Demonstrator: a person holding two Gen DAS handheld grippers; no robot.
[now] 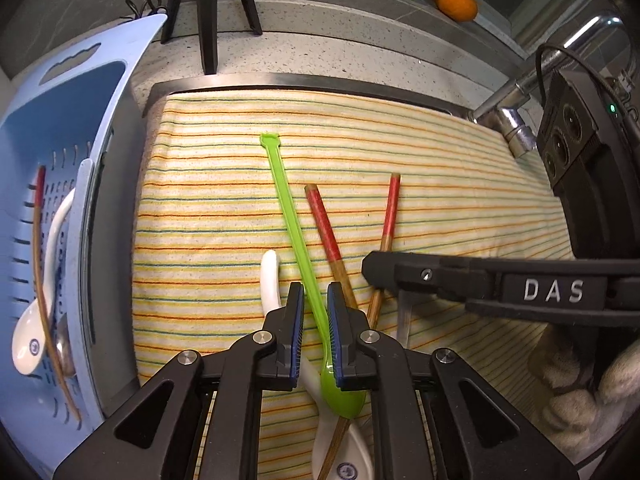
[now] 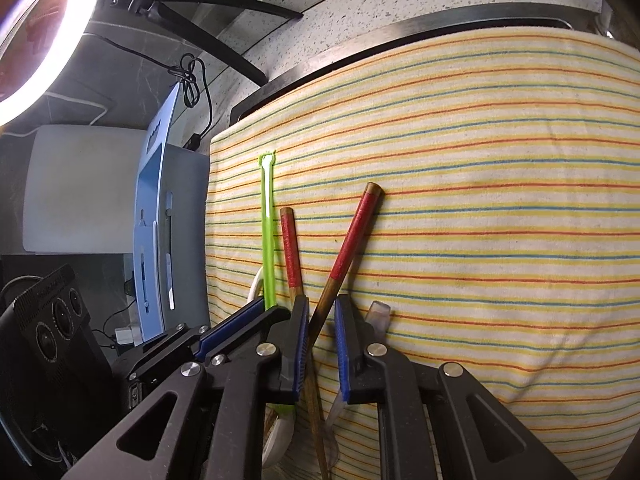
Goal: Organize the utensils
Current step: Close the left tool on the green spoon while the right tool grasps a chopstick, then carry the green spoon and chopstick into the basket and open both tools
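Note:
A green plastic spoon [image 1: 286, 200] lies slanted on the striped cloth [image 1: 420, 148]. My left gripper [image 1: 316, 312] is shut on its lower handle, with its bowl over a white ceramic spoon [image 1: 270, 276]. Two red-topped chopsticks cross beside it. The right-hand chopstick [image 2: 352, 236] runs between the jaws of my right gripper [image 2: 322, 320]. It leans on the left pad, with a thin gap to the right pad, so that gripper is narrowly open. The other chopstick [image 2: 291, 248] lies just left of it. A clear handle [image 2: 378, 312] sticks out to the right.
A blue drainer basket [image 1: 60, 152] at the left holds a white spoon [image 1: 44, 300], a chopstick and a metal spoon. The sink rim [image 1: 280, 80], tripod legs [image 1: 208, 20], a faucet [image 1: 516, 124] and an orange [image 1: 456, 2] lie beyond the cloth. A gloved hand [image 1: 580, 392] is at the right.

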